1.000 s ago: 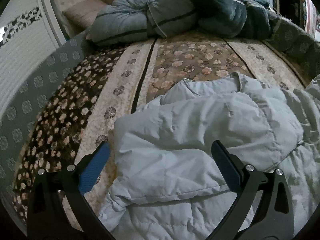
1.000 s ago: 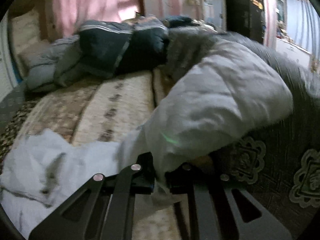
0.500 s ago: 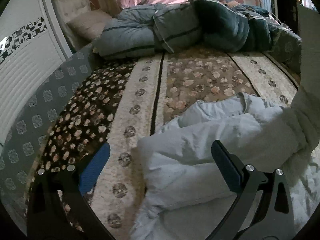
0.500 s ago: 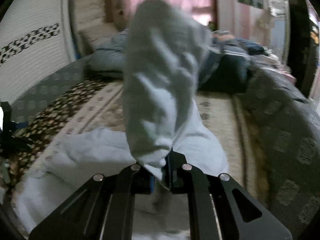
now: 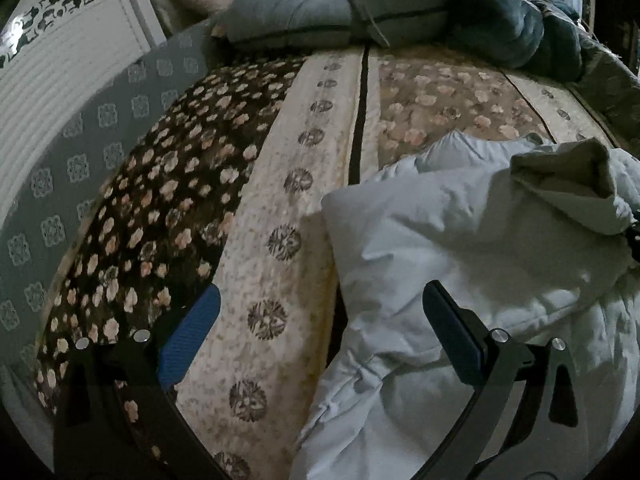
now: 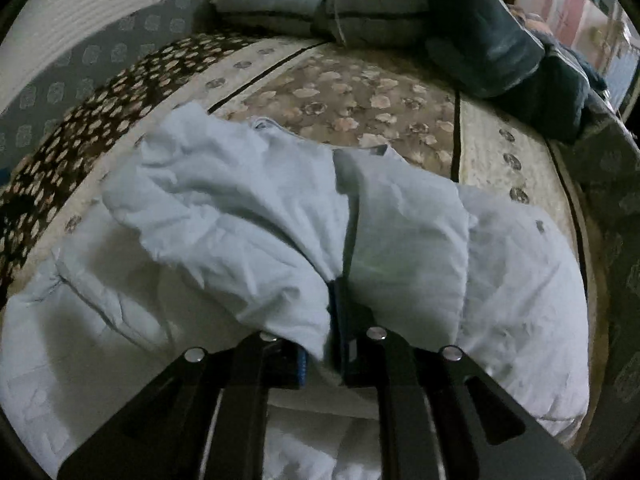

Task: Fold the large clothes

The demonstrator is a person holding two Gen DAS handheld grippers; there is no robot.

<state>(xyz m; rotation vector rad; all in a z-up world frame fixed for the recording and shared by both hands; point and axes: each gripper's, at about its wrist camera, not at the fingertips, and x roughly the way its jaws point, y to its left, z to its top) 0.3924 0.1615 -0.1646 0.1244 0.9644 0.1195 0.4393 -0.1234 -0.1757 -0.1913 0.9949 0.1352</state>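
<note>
Pale blue padded jacket (image 6: 248, 208) lies crumpled on the bed (image 5: 280, 208), on the floral patterned cover, toward the near end of the mattress; a heap of grey and dark teal bedding (image 5: 360, 12) sits well apart at the far end. Right gripper (image 6: 326, 320): jaws nearly together with a bunched fold of the jacket between them, cloth draping over both sides of the fingers (image 6: 344, 344) and spilling forward and to the left; jaws are opening slightly at this moment but the pads are on the fabric, so call it a narrow grip on the jacket. Most of the garment sits ahead of and under that gripper, with one lobe to the left and another to the right of the pinch point. Left gripper (image 5: 320, 332): jaws wide apart, nothing between them. Its left blue pad hangs over bare floral cover; its right finger (image 5: 452, 332) hangs over the jacket's left edge, and I can't tell if it touches the cloth. From the left wrist view the jacket fills the right half of the frame, its left edge running roughly down the middle between the fingers, and a raised flap of fabric (image 5: 572, 188) stands up at the far right.
</note>
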